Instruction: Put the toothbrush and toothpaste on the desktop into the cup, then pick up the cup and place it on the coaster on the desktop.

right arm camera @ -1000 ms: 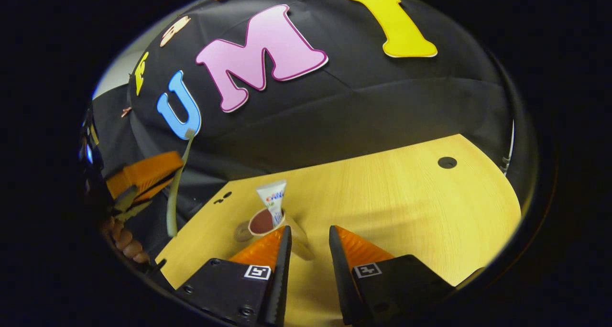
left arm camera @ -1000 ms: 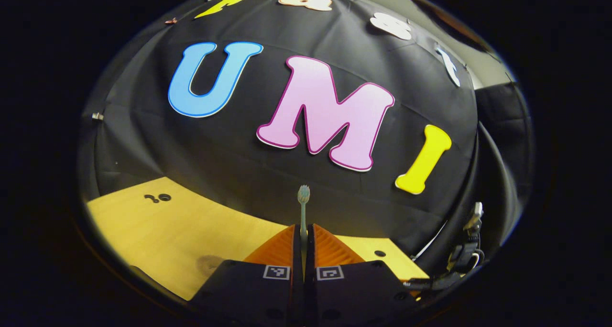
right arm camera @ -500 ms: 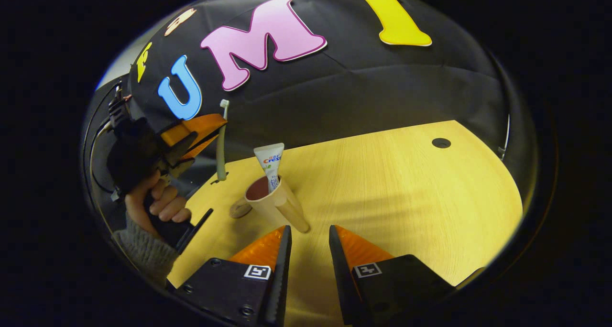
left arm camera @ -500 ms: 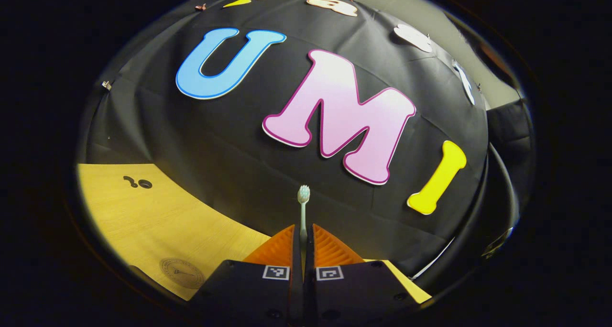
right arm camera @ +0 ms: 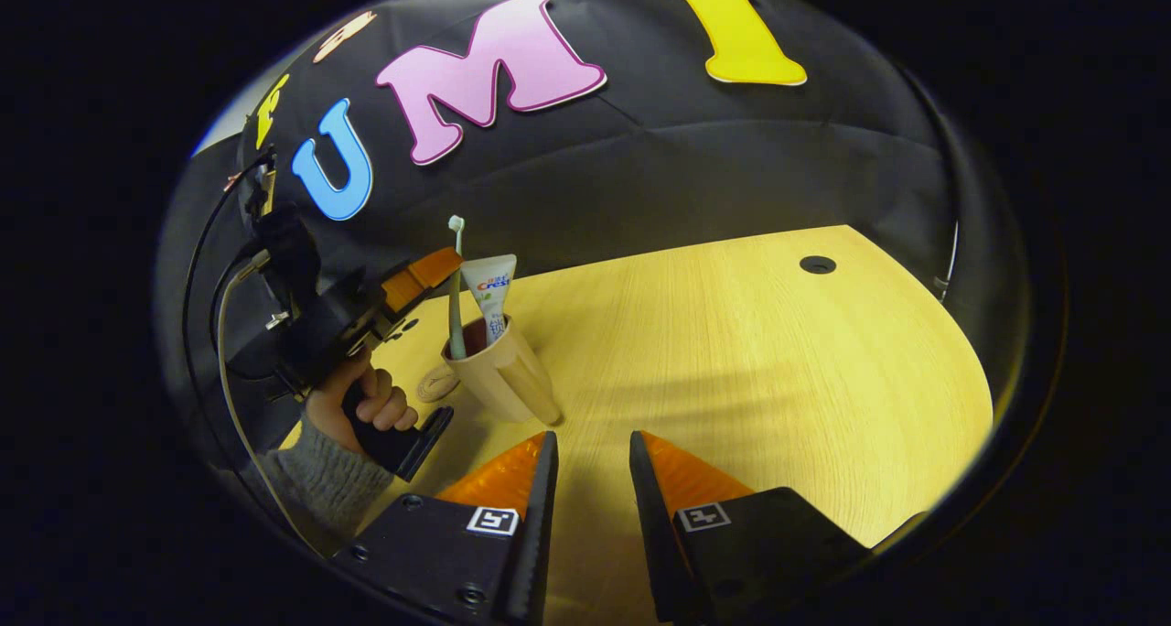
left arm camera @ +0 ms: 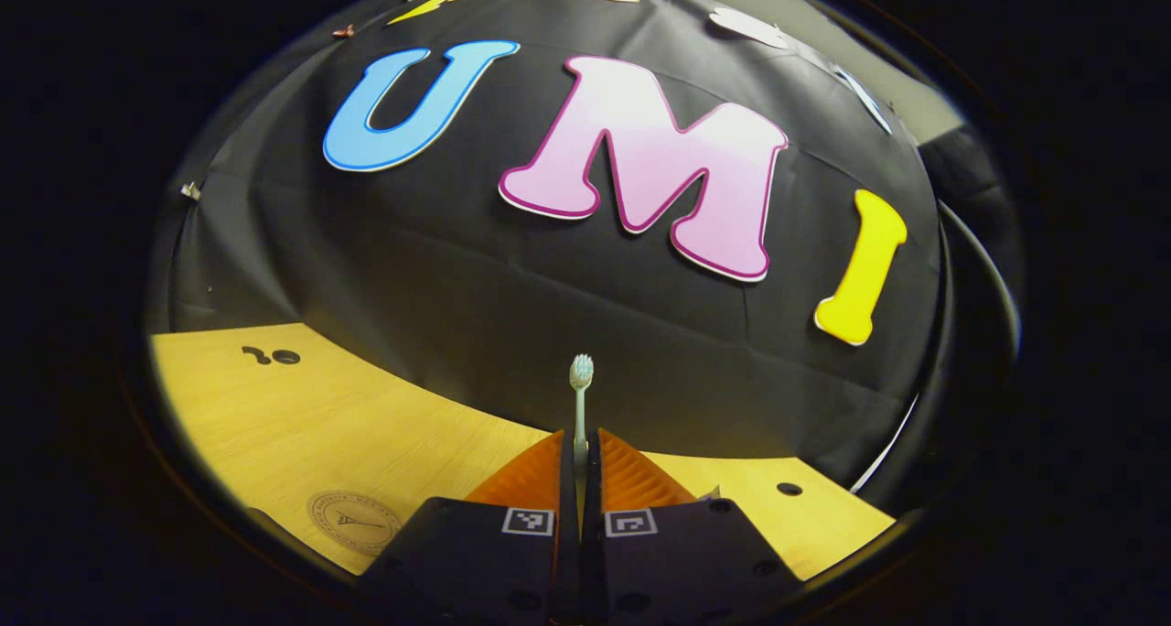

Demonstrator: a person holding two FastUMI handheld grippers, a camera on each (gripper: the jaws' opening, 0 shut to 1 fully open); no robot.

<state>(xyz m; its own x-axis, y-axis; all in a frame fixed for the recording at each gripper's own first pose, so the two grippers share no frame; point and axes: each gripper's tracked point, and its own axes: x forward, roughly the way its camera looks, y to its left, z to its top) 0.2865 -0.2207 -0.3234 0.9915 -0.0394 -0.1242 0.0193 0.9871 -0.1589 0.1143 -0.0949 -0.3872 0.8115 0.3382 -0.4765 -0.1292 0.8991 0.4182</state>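
My left gripper (left arm camera: 580, 445) is shut on a pale green toothbrush (left arm camera: 580, 397), which stands upright with its bristle head on top. In the right gripper view the left gripper (right arm camera: 439, 272) holds that toothbrush (right arm camera: 455, 283) over a beige cup (right arm camera: 503, 383), and the handle's lower end sits at the cup's mouth. A white toothpaste tube (right arm camera: 492, 289) stands in the cup beside it. A round brown coaster (right arm camera: 437, 385) lies just left of the cup and also shows low in the left gripper view (left arm camera: 354, 522). My right gripper (right arm camera: 585, 445) is open and holds nothing, a short way in front of the cup.
The light wooden desktop (right arm camera: 732, 351) stretches to the right of the cup, with a dark cable hole (right arm camera: 817, 264) near its far edge. A hand in a grey sleeve (right arm camera: 361, 411) holds the left gripper's handle. Another hole (left arm camera: 273, 357) lies at the far left.
The left gripper has carried the toothbrush rightward and down until its lower end reaches the cup's mouth. The right gripper has drawn back from the cup and stays open.
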